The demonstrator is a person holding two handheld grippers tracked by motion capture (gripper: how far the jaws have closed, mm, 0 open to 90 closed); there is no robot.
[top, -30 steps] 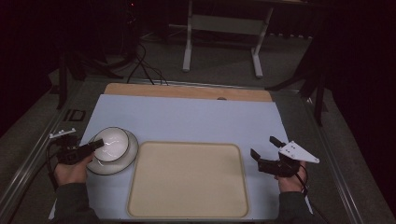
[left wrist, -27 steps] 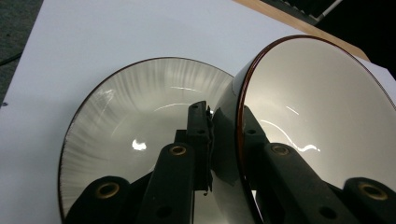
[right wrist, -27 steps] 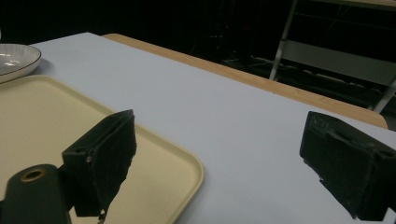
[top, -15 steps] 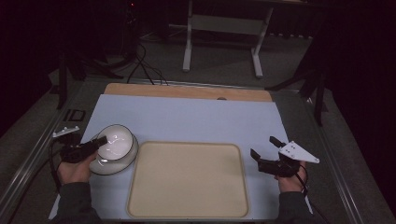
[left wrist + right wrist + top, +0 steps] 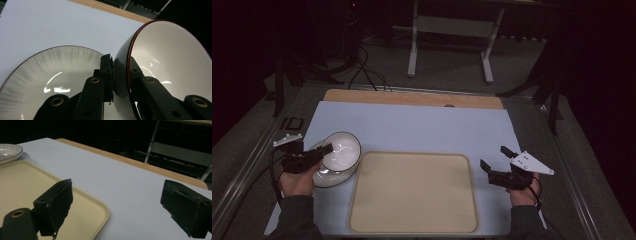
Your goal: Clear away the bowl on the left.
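Between its two black jaws, the left gripper [image 5: 120, 75] is pinching the rim of a round white bowl with a dark outside [image 5: 341, 150], tilted above a grey-streaked plate [image 5: 50, 72]. I think it is lifting the bowl away. Next it needs a steady carry to the flat cream tray [image 5: 412, 195] beside it, while the right gripper [image 5: 499, 162] is waiting wide apart.

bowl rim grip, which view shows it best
The left gripper view: the left gripper pinches the bowl by its dark rim, one jaw inside and one outside, above the plate. The high view shows the bowl small and tilted. The right gripper view catches just the plate's edge.
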